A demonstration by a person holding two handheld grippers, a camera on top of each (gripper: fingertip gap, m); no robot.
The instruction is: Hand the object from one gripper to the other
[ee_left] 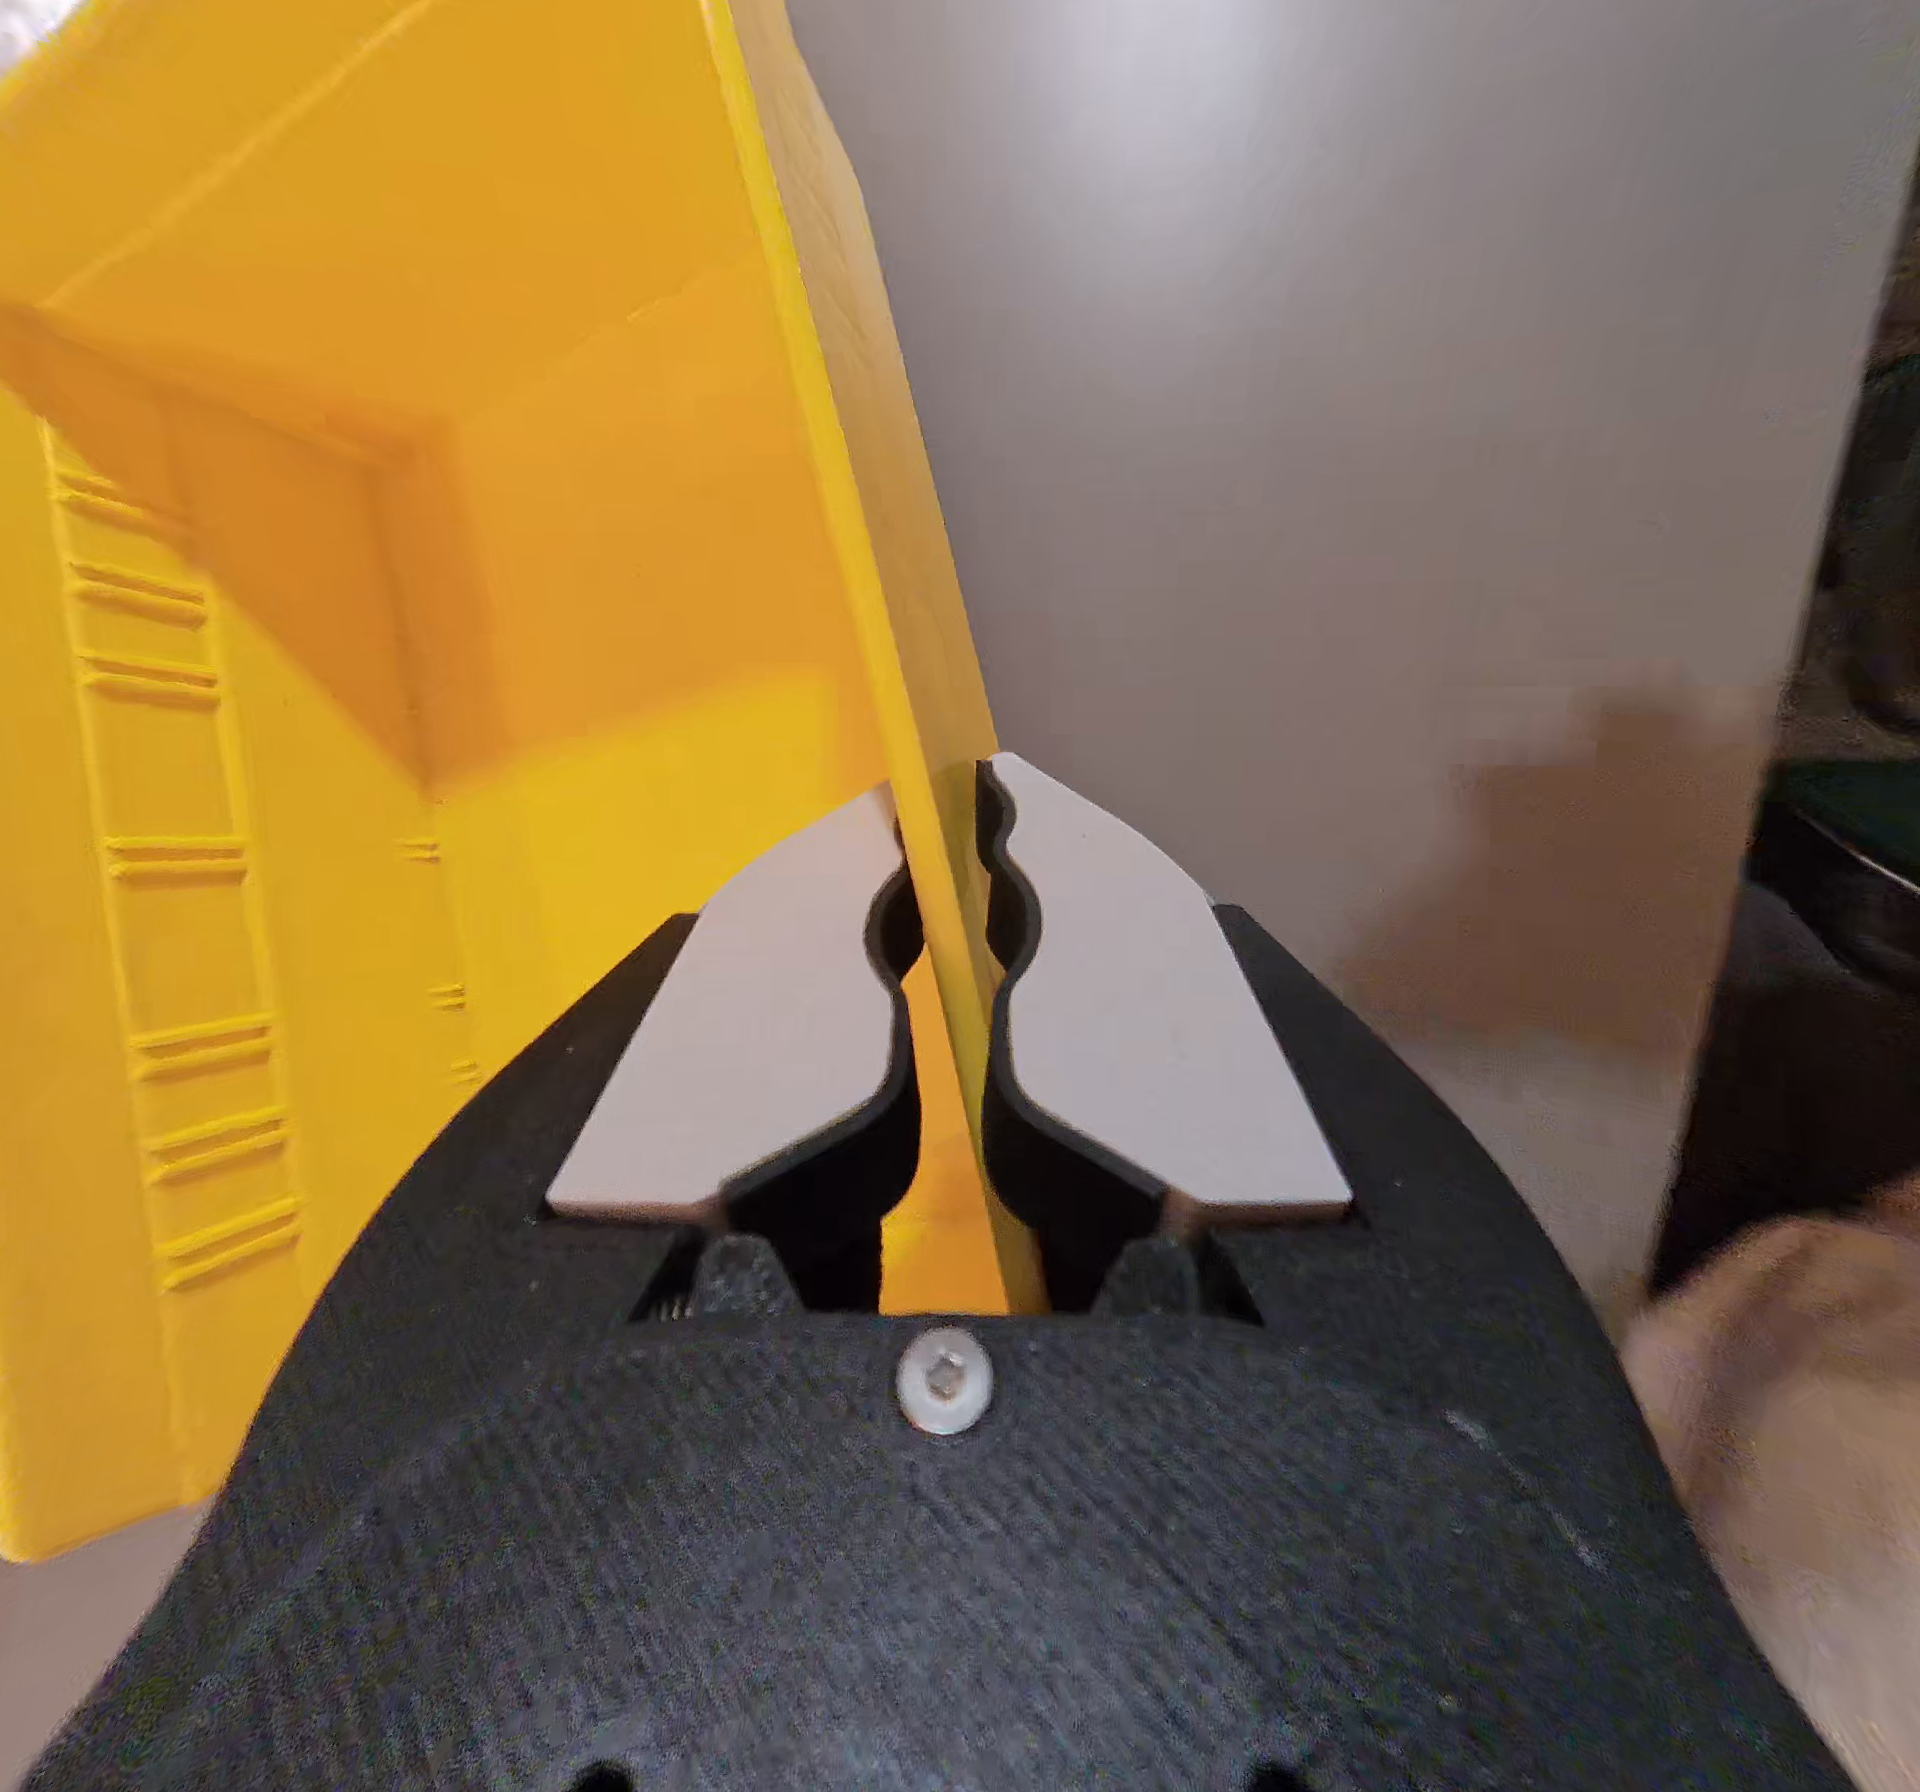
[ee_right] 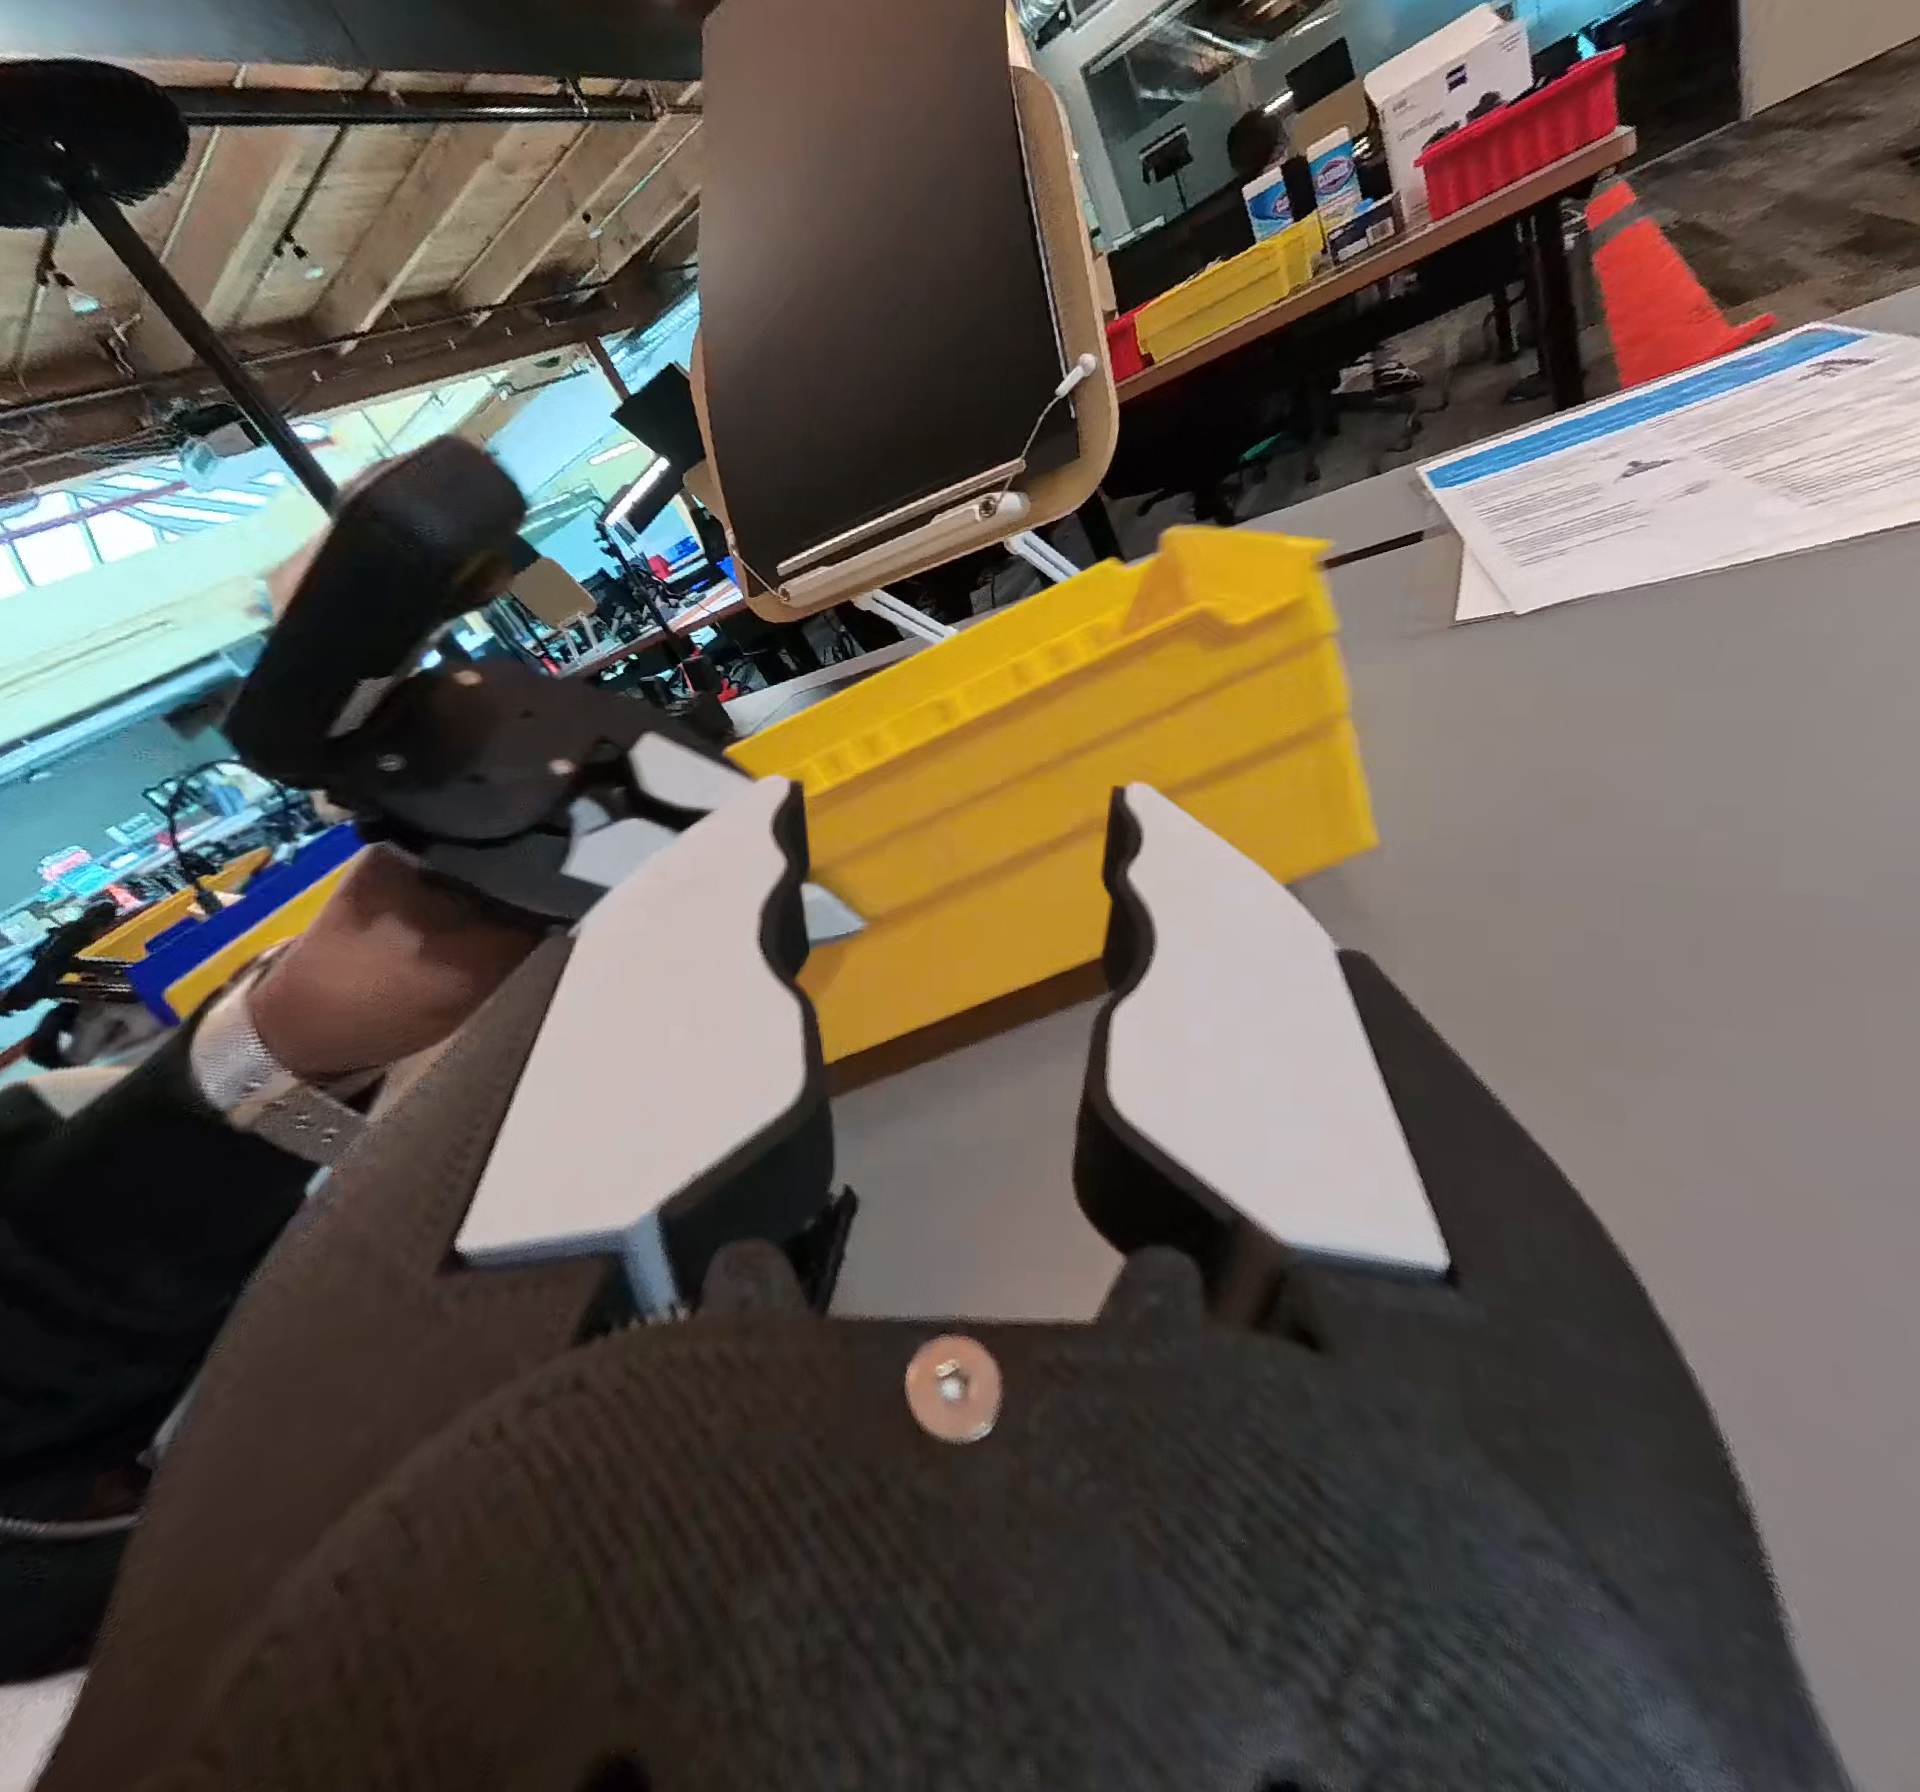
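Left wrist view is showing the left gripper (ee_left: 940,807) clamping the side wall of the yellow bin (ee_left: 416,495). The right gripper (ee_right: 951,843) is hovering just beside that bin, its jaws apart and empty, above the grey table (ee_right: 1610,1015).

Bright, even indoor light; glare streaks the grey table (ee_left: 1351,288); wide-angle edges bend and blur.
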